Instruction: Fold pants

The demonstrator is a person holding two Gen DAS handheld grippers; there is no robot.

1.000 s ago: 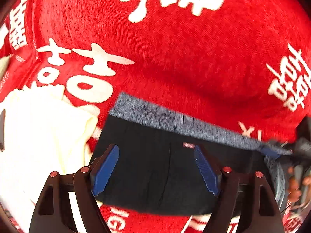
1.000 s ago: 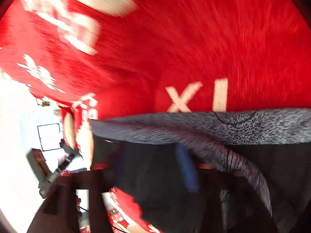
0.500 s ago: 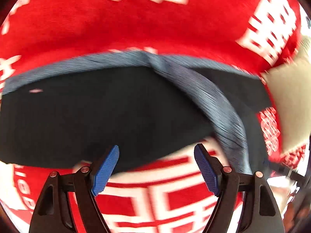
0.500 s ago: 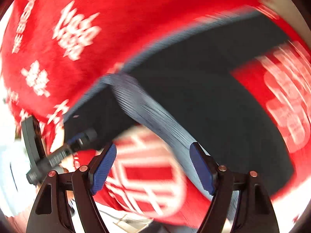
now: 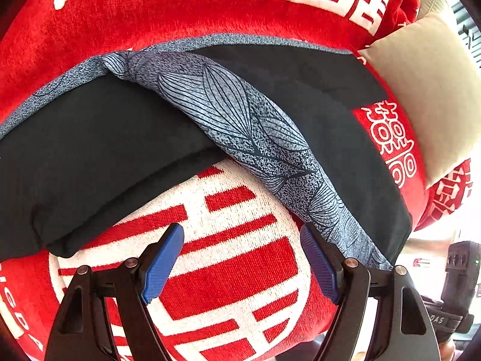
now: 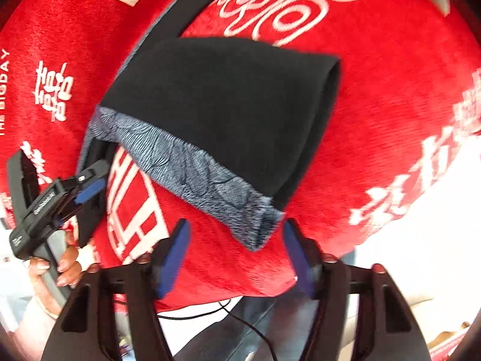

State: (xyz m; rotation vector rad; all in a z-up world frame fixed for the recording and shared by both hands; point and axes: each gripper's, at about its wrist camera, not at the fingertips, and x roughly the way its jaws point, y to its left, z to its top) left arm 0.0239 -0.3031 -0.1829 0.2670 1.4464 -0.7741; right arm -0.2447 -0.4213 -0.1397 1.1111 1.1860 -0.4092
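Pants (image 5: pixel 99 150), black with a grey leaf-print band (image 5: pixel 249 132), lie partly folded on the red blanket (image 5: pixel 228 270), mid-frame. Both the left gripper (image 5: pixel 242 258) and right gripper (image 6: pixel 236 252) stand apart, empty. Next likely needs a corner grasp at the band end for another fold.

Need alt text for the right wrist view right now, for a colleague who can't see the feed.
Black pants with a grey leaf-print band lie folded on a red blanket with white characters. The open right gripper hovers empty just short of the band's corner; the left gripper, hand-held, is at the left edge.
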